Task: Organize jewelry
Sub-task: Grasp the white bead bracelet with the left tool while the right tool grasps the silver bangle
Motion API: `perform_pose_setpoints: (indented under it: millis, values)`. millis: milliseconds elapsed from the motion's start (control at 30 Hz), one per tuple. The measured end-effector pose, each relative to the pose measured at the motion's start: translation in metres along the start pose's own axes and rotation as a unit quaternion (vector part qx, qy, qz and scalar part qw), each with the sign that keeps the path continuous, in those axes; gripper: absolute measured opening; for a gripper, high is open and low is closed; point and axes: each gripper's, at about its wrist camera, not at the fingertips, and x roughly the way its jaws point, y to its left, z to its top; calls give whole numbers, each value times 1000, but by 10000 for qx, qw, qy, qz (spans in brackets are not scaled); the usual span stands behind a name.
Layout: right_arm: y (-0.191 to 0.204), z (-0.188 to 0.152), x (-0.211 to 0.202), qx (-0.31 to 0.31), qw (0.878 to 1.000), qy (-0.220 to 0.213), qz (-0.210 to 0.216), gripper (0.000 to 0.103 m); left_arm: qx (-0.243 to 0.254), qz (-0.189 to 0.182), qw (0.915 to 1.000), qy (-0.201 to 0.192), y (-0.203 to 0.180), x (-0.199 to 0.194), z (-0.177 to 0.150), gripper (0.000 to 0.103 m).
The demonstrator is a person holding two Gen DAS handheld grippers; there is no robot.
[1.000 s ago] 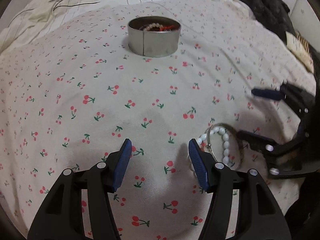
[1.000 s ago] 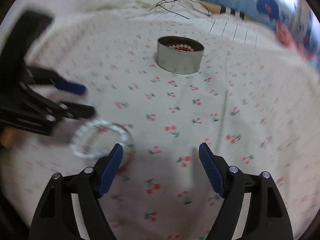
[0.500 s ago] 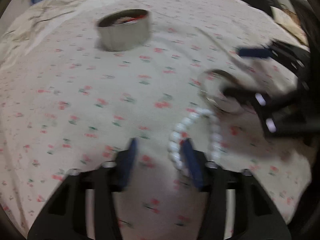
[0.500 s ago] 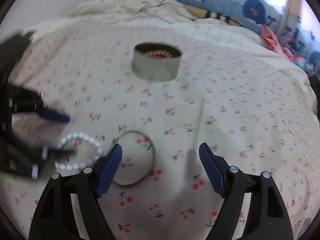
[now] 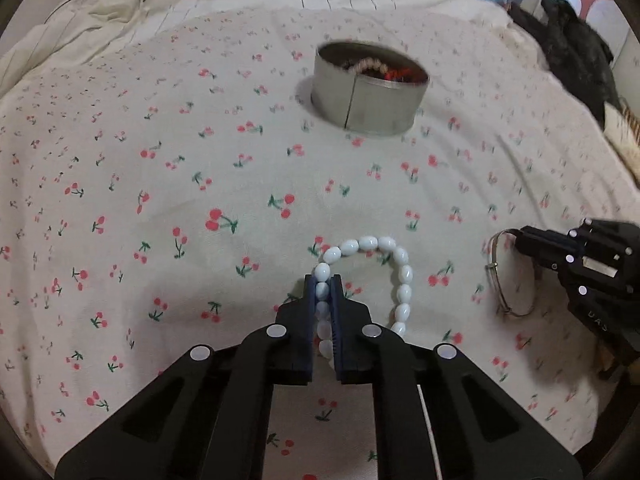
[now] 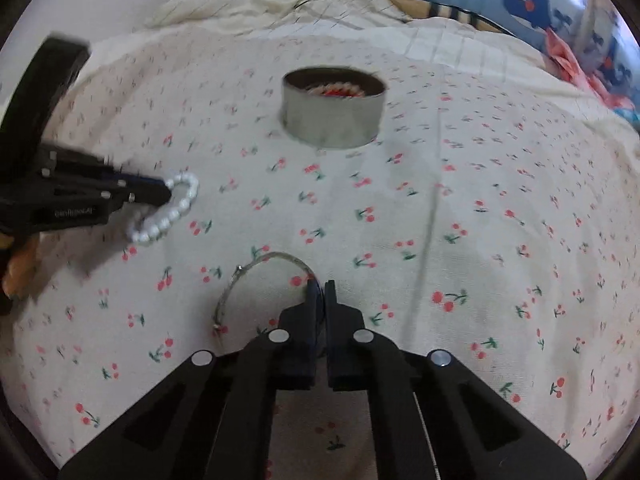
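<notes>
From my left wrist camera, my left claw (image 5: pixel 324 288) is pinched on the pearl bracelet (image 5: pixel 404 280), its blue pads (image 5: pixel 310 312) clamping a run of beads at the loop's left side. The rest of the loop arcs ahead of the tips and curls back to the right, so its long axis runs roughly along my fingers. I cannot tell whether the free part touches the bedspread (image 5: pixel 160 184) or hangs just above it. Well ahead and a little right stands the tin (image 5: pixel 370 96), upright and open, with pinkish beads and something red inside. At the right edge my right claw (image 5: pixel 520 240) reaches in from the side, its tip at the bangle (image 5: pixel 496 276), a thin metal ring.

From my right wrist camera, my right claw (image 6: pixel 319 286) is pressed nearly together, pinching the bangle (image 6: pixel 240 280) at the right end of its arc. The ring sweeps up and away to the left from the tips, with its clasp end down near the fingers. The tin (image 6: pixel 332 116) sits straight ahead, well apart. At the left, my left claw (image 6: pixel 166 192) points right, holding the pearl bracelet (image 6: pixel 172 216), which droops from its tip toward the bedspread (image 6: pixel 440 208).
</notes>
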Motion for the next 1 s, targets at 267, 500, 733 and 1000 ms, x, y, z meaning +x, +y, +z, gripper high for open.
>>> perform_pose_setpoints:
  millis: [267,500,733,1000]
  values:
    - [-11,5,-11,339,9989,-264,167,4,-57,-177,9983,-551,-7,-17,8,6]
    - [-7,2,6,162,9998,53,-98,5,229,511,9983,-176,-9,2,3,7]
    - [4,-3,13,-144,9994,135,-292,52,399,1307,9901,-318,-13,6,3,58]
    - [3,-4,15,-118,9994,190,-260,51,229,1250,9913,-345,-10,8,5,64]
